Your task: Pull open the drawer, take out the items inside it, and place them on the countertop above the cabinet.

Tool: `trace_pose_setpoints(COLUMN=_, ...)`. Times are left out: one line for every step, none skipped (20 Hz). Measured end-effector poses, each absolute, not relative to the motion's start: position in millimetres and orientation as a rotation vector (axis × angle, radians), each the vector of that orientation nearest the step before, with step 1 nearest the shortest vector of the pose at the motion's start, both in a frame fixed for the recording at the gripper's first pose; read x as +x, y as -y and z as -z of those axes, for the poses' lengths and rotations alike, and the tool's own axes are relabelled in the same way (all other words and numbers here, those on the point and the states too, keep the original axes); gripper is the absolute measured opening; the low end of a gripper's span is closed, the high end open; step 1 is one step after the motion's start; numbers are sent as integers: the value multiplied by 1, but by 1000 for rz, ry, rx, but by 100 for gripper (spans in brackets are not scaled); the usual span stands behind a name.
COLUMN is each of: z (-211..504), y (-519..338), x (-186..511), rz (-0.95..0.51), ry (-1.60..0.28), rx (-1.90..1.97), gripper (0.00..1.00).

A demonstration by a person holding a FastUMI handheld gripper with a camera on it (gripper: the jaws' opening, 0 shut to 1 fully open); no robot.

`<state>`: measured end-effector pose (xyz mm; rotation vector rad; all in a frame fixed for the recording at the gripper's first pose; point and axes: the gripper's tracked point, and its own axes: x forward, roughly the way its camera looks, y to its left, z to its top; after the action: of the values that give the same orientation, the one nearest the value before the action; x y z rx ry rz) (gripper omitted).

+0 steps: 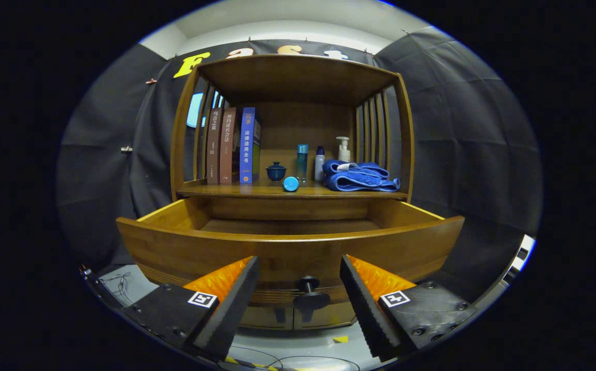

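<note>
The wooden drawer (184,247) stands pulled out toward me, and the part of its floor that I can see is bare. Its dark round knob (308,284) sits on the drawer front, between and just beyond my fingertips, with neither finger touching it. My gripper (299,263) is open, its fingers spread to either side of the knob. Above the drawer, the countertop (256,189) carries a blue cylinder lying on its side (291,184), a small blue lidded cup (276,171), a teal bottle (302,161), a white bottle with a blue cap (319,164), a pump bottle (343,149) and a folded blue towel (362,176).
Three upright books (231,146) stand at the left of the countertop, under the cabinet's wooden top (298,69). Slatted wooden sides close the shelf at left and right. Lower cabinet doors (298,317) sit under the drawer. Cables and a yellow tape mark (340,339) lie on the grey floor.
</note>
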<state>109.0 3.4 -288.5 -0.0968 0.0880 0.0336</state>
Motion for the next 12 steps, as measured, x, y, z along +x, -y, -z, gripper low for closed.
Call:
trace_pose_setpoints(z=293, y=-5, x=111, rz=-37, ry=-92, rx=-108, gripper=99)
trace_pose_setpoints(z=298, y=-7, x=113, rz=-46, ry=-101, rx=-111, gripper=99)
trace_pose_setpoints(z=304, y=-10, x=114, rz=-61, ry=-123, rx=-110, gripper=100)
trace_pose_setpoints(z=303, y=-11, x=115, rz=-68, ry=-115, rx=-104, gripper=100)
trace_pose_setpoints(z=302, y=-8, x=115, rz=-64, ry=-96, rx=-96, gripper=99)
trace_pose_setpoints(z=305, y=-5, x=116, rz=-67, ry=-104, rx=-82, gripper=99)
trace_pose_setpoints(z=308, y=-7, x=117, rz=-86, ry=-118, rx=-63, gripper=99)
trace_pose_setpoints(z=312, y=-7, x=116, rz=-96, ry=-132, rx=-48, gripper=99)
trace_pose_setpoints(z=312, y=-4, x=118, rz=-97, ry=-135, rx=-40, gripper=99)
trace_pose_setpoints(z=315, y=0, x=118, rz=-92, ry=-145, rx=-39, gripper=99)
trace_pose_setpoints(z=316, y=2, x=119, rz=-95, ry=-158, rx=-36, gripper=100)
trace_pose_setpoints(z=317, y=2, x=119, rz=-102, ry=-162, rx=-34, gripper=100)
